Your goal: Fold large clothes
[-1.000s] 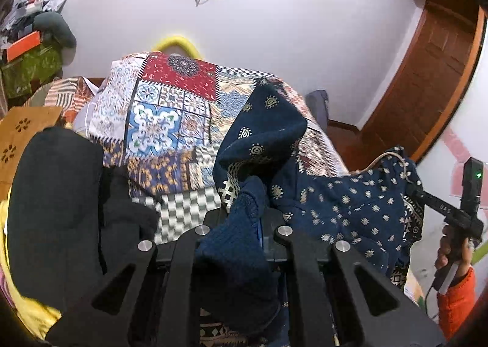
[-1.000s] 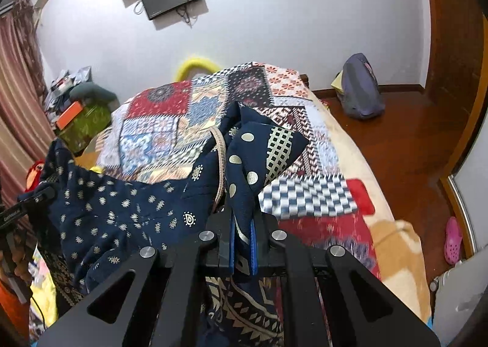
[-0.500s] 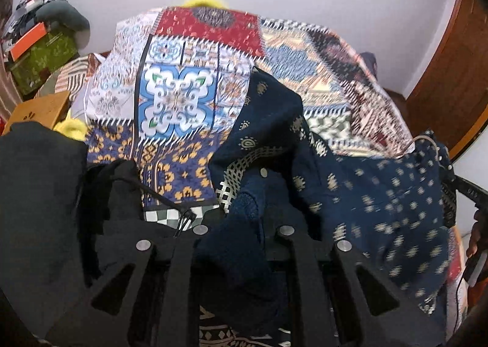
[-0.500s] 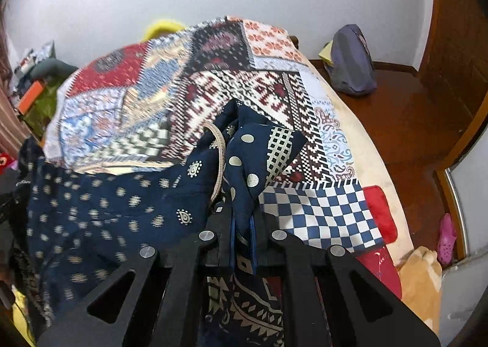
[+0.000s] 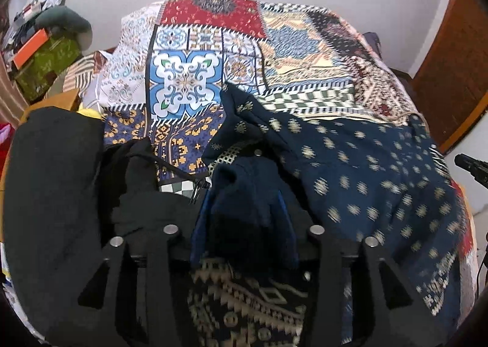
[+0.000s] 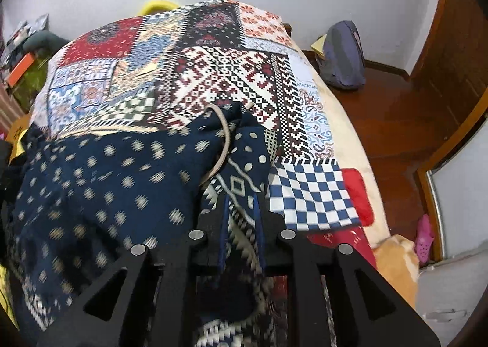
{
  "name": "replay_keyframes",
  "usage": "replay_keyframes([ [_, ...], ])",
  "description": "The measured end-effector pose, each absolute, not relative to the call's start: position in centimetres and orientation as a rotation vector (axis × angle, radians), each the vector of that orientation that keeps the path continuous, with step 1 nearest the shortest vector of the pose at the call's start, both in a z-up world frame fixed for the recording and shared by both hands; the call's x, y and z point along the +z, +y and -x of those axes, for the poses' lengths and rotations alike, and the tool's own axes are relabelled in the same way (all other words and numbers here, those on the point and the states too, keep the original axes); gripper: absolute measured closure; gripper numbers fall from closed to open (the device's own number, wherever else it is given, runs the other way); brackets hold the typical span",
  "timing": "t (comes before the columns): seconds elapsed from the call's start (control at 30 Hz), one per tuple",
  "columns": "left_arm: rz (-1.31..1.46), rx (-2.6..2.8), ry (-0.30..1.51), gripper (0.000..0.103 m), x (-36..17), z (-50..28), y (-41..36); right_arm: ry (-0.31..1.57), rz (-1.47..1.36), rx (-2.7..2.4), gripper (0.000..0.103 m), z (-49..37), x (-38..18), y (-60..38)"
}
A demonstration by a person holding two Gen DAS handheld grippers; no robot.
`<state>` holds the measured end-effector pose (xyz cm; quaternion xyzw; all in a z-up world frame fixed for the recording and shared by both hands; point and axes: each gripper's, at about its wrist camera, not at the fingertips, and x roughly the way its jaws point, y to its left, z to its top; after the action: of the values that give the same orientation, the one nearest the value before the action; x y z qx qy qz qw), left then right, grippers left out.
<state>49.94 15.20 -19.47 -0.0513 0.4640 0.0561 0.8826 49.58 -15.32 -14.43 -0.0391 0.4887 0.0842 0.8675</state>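
While nothing is folded yet, the state reads as follows:

Garment: a navy patterned garment hangs stretched between the two grippers over the near edge of the bed; its lower part is starting to lie on the patchwork cover.

Left gripper: the left gripper has its fingers a little apart with a thick bunch of the navy cloth wedged between them, clamped on one corner.

Right gripper: the right gripper pinches the other corner, near the beige drawstring, fingers close together on the fabric.

Clutter: a black garment is heaped at the bed's near left corner, touching the left gripper's side.

Progress: early, by my reading. The piece is only being spread; no fold line shows, and laying flat, smoothing and every fold remain.

Change: against a second ago, both cameras tip down toward the bed, the wall screen has left view, and the cloth has dropped from held high to low over the cover, blurred with motion.
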Motion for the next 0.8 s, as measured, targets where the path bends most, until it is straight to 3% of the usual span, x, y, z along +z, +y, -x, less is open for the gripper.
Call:
replay_keyframes([
  [0.13,0.076,0.078,0.935,0.05,-16.6,-47.1,14.0,0.97,0.117,0.186,0.063,-46.8,-11.7,-15.1],
  [0.33,0.061,0.021,0.884,0.035,-13.0,-41.5,12.4,0.869,0.124,0.213,0.04,-41.2,-7.0,-15.0],
  [0.47,0.052,0.012,0.868,0.033,-12.0,-37.7,11.7,0.835,0.1,0.235,0.033,-38.0,-5.2,-15.1],
  [0.8,0.081,-0.024,0.951,0.032,-15.1,-30.1,11.2,0.876,0.121,0.268,0.032,-31.1,-6.2,-16.7],
])
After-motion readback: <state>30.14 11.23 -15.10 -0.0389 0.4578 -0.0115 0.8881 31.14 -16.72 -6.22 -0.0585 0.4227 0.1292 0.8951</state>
